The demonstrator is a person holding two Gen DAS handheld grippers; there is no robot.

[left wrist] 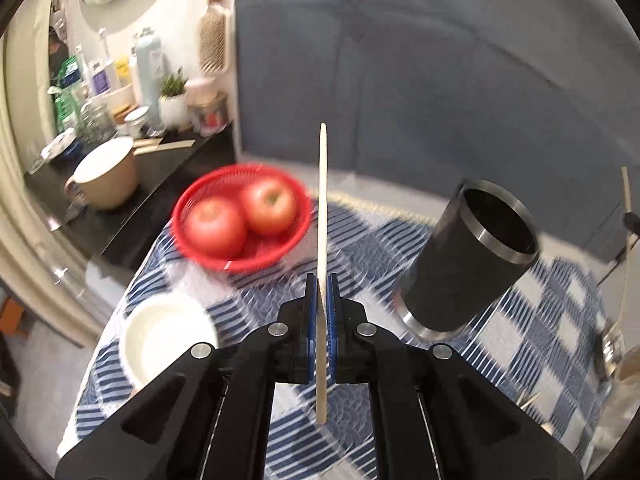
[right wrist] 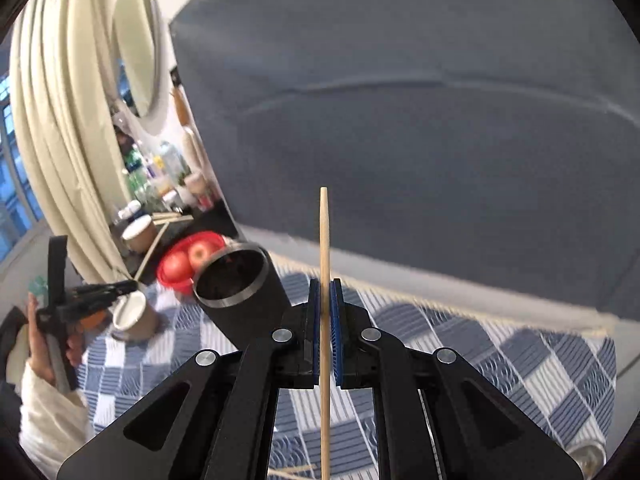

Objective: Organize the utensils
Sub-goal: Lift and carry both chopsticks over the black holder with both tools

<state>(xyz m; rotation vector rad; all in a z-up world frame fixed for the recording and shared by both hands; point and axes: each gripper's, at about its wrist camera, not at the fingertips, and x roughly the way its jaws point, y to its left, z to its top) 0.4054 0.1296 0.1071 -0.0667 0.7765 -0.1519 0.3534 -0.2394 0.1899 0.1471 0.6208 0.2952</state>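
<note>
Two hand-held grippers over a blue-and-white checked tablecloth (left wrist: pixel 568 320), each clamped on one wooden chopstick. Left gripper (left wrist: pixel 322 280) pinching the left chopstick (left wrist: pixel 322 200) between blue pads (left wrist: pixel 331 320), stick pointing toward 12 o'clock, short tail hanging below the jaws. Right gripper (right wrist: pixel 325 284) gripping the right chopstick (right wrist: pixel 325 240) the same way, with a longer tail running off the bottom edge.

Black metal-rimmed utensil cup (left wrist: pixel 472 256) at 2 o'clock in the left view, open mouth leaning toward the camera; in the right view, at 10 o'clock. Red mesh basket (left wrist: pixel 240 220) holding two apples at 11 o'clock in the left view, white bowl (left wrist: pixel 168 340) at 8 o'clock, tan mug (left wrist: pixel 106 176) on a dark counter at 10 o'clock.

Likely risks: thin round sticks pivoting or slipping in a pinch grip; a tip catching the cup rim and tipping the cup; both sticks colliding if aimed at the mouth together. Heavy motion blur, so aim hard to judge.

Bottles at 10 o'clock bearing labels, writing too small and blurred to read.
</note>
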